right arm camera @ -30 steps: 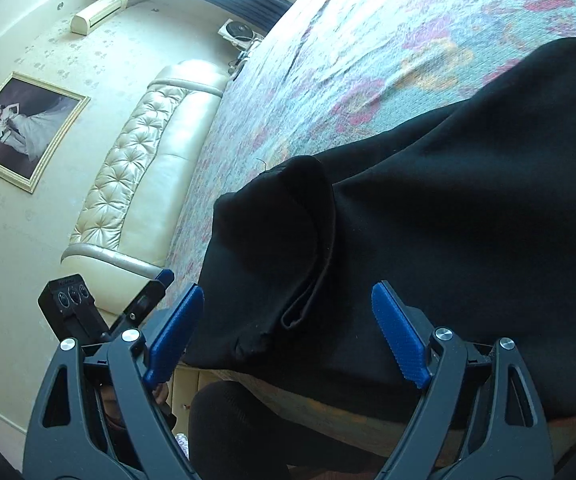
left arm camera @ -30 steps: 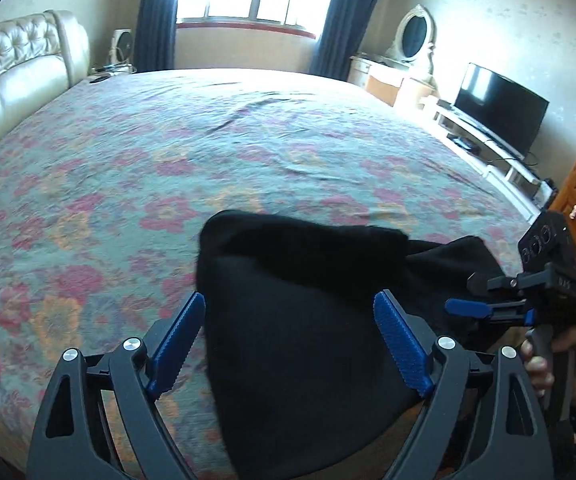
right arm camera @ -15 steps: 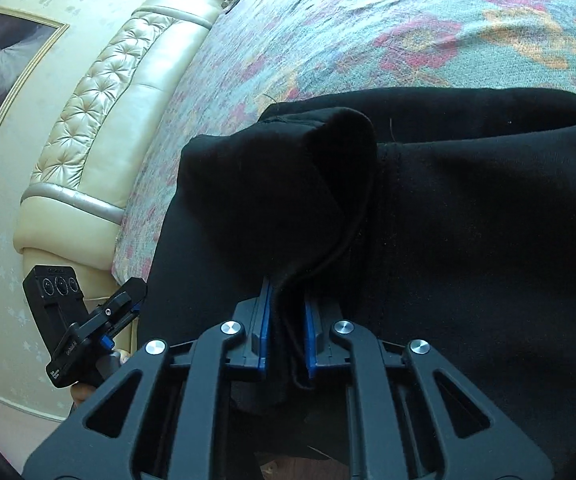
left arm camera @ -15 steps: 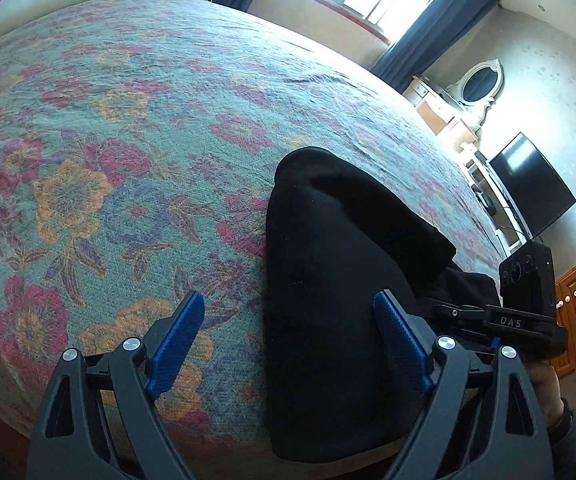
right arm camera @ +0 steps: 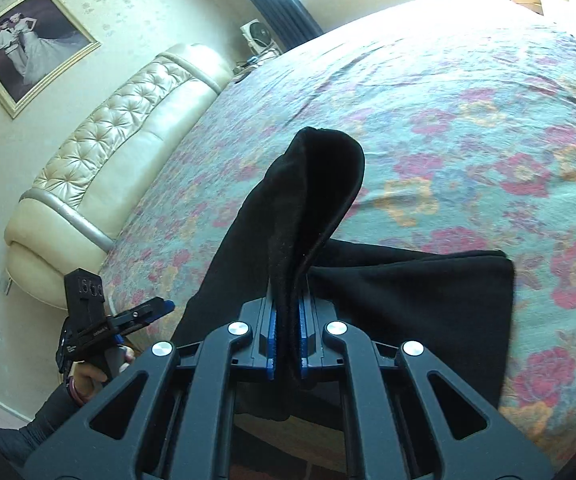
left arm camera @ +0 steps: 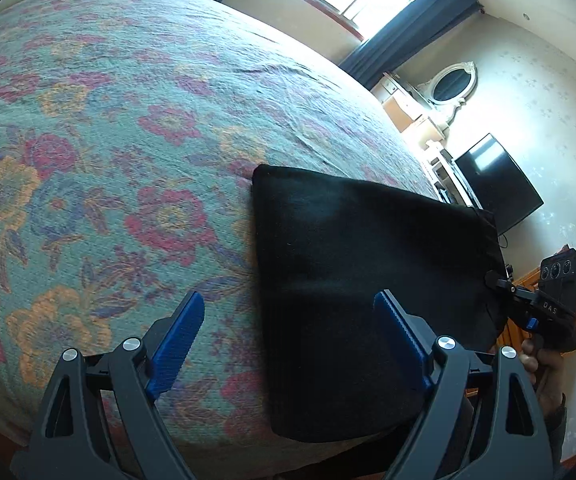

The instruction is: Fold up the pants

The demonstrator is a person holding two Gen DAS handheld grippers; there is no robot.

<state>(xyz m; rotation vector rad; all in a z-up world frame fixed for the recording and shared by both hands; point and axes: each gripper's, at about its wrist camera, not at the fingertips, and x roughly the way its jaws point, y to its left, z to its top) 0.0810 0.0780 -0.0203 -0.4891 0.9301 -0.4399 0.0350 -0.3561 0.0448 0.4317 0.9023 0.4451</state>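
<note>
Right claw (right arm camera: 287, 344), body reading "DAS", pinching raised fold of black fabric pants (left arm camera: 360, 264) lying on floral bedspread (left arm camera: 107, 140). Left claw (left arm camera: 292, 332) gaping wide, straddling pants' edge. Cream tufted headboard (right arm camera: 119, 128), black television (left arm camera: 496, 184) showing.

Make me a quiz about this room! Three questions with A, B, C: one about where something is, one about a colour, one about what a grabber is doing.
1. Where do the pants lie?
A. on the bed
B. on the floor
C. on the TV

2. What colour are the pants?
A. white
B. black
C. yellow

3. What is the right gripper doing?
A. standing open over bare bedspread
B. holding a pillow
C. pinching a fold of the pants

Answers:
1 A, they spread over the flowered bed.
2 B, the cloth is black in both views.
3 C, its blue pads are shut on a raised fold, while the left gripper stands open.
</note>
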